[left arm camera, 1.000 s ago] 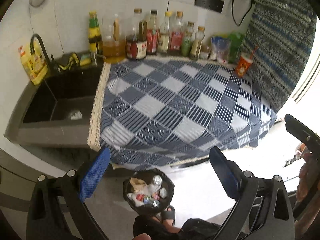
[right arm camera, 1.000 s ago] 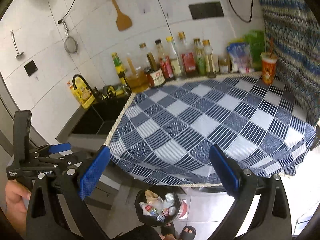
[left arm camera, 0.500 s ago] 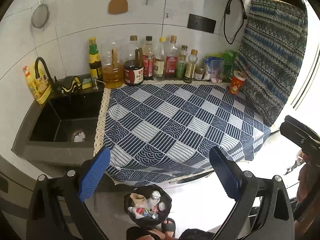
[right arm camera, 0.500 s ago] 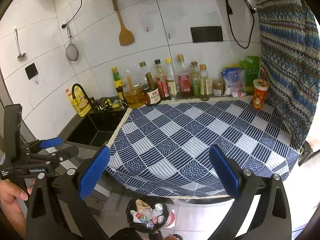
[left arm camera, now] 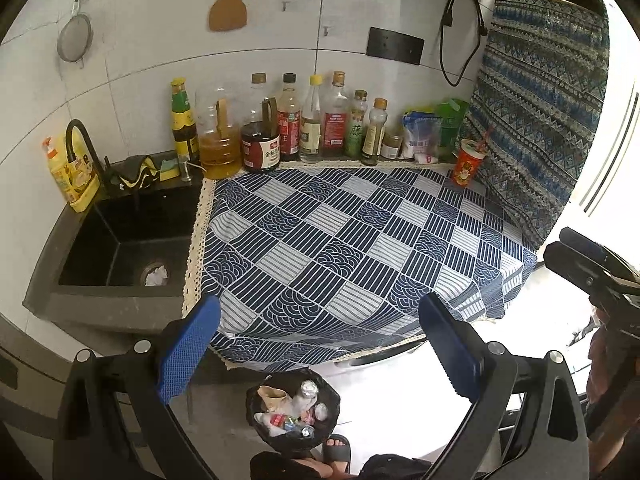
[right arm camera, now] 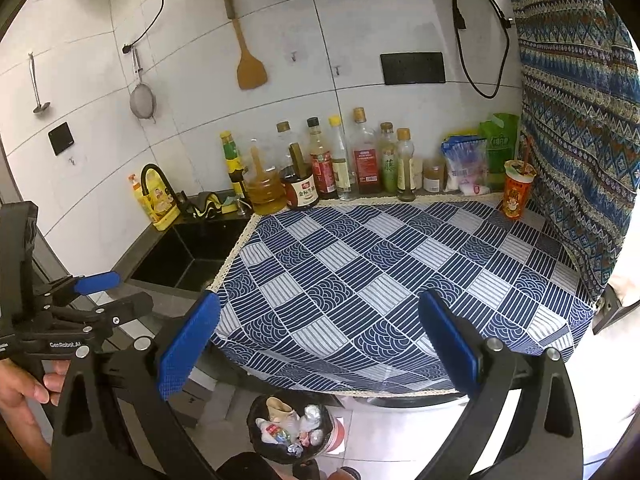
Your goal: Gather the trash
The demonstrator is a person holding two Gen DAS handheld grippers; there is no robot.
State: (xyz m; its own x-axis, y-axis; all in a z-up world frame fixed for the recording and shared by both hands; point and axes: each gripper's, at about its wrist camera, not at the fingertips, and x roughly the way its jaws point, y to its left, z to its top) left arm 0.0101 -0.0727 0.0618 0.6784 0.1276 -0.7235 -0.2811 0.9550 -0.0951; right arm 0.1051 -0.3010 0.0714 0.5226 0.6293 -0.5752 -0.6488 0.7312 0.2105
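Home kitchen: sink (left arm camera: 120,240), sauce bottles (left arm camera: 288,120), hanging spatula (left arm camera: 227,8).

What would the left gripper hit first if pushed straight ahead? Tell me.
Most likely the checked tablecloth on the counter: the open left gripper points at its near part with nothing in between. Depth is hard to judge through the fisheye.

Filled trash bin (left arm camera: 293,416), checkered tablecloth (left arm camera: 344,248), sink (left arm camera: 120,244)

Black gripper frames, silver screws, blue textured fingers (left arm camera: 185,350) (white "GenRobot.AI" lettering).
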